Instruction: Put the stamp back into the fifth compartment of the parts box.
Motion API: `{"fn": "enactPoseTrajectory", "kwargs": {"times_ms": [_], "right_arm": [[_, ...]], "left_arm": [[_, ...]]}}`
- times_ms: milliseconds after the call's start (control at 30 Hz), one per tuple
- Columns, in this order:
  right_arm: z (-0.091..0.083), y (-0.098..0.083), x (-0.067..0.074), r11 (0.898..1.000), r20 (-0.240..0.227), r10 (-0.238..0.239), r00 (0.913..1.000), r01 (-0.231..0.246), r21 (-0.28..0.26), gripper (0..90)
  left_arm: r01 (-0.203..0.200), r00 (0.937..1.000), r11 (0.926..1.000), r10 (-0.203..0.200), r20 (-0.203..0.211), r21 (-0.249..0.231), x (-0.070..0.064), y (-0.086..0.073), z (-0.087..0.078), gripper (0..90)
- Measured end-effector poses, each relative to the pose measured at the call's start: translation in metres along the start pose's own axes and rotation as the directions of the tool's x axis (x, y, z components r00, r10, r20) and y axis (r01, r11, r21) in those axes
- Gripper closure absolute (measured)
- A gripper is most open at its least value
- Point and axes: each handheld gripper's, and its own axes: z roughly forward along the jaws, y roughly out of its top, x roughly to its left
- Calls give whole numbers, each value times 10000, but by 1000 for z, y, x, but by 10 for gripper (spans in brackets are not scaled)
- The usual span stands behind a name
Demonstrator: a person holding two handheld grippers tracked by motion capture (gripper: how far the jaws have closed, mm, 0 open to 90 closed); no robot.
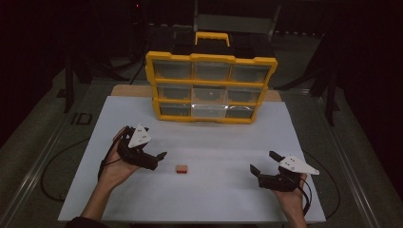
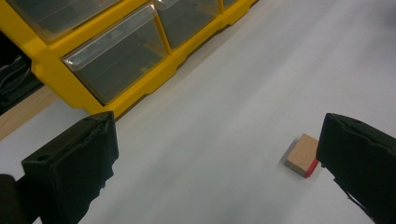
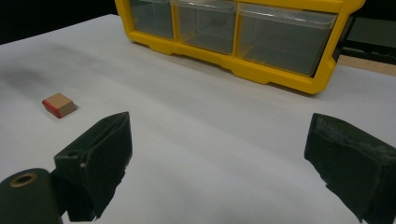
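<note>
A small wooden block with a red edge (image 1: pixel 181 169) lies flat on the white board (image 1: pixel 209 194), between the two hands. My left gripper (image 1: pixel 159 160) is open just left of it, held in a hand. In the left gripper view the block (image 2: pixel 302 154) sits right beside the right-hand jaw, not between the jaws; the gripper (image 2: pixel 215 158) holds nothing. My right gripper (image 1: pixel 263 162) is open and empty at the right front of the board. In the right gripper view the block (image 3: pixel 59 104) lies far off to the left of the gripper (image 3: pixel 219 158).
A yellow organizer with clear drawers (image 1: pixel 211 88) stands upright at the back of the board, carry handle on top; it appears again in the left gripper view (image 2: pixel 93 60) and the right gripper view (image 3: pixel 261 70). Cables trail off both front corners. Dark floor surrounds the table.
</note>
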Motion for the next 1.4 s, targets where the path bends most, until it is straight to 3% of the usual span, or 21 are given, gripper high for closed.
{"fn": "enactPoseTrajectory", "kwargs": {"times_ms": [300, 633, 1100, 1400], "right_arm": [[0, -1, 0, 10000, 4, -38, 10000, 38, 34, 74], [0, -2, 0, 10000, 0, -21, 10000, 21, 35, 73], [0, -3, 0, 10000, 11, -14, 10000, 14, 72, 73], [0, -3, 0, 9999, 13, -29, 10000, 29, 100, 73]], "left_arm": [[-199, 9998, 9994, 196, 103, 280, 4, 11, 11, 0], [-391, 9985, 9966, 362, 401, 728, 2, 12, 28, 0], [-781, 9944, 9862, 666, 823, 1457, 0, 13, 48, 0], [-1204, 9877, 9708, 960, 1238, 2076, -8, 14, 62, 0]]}}
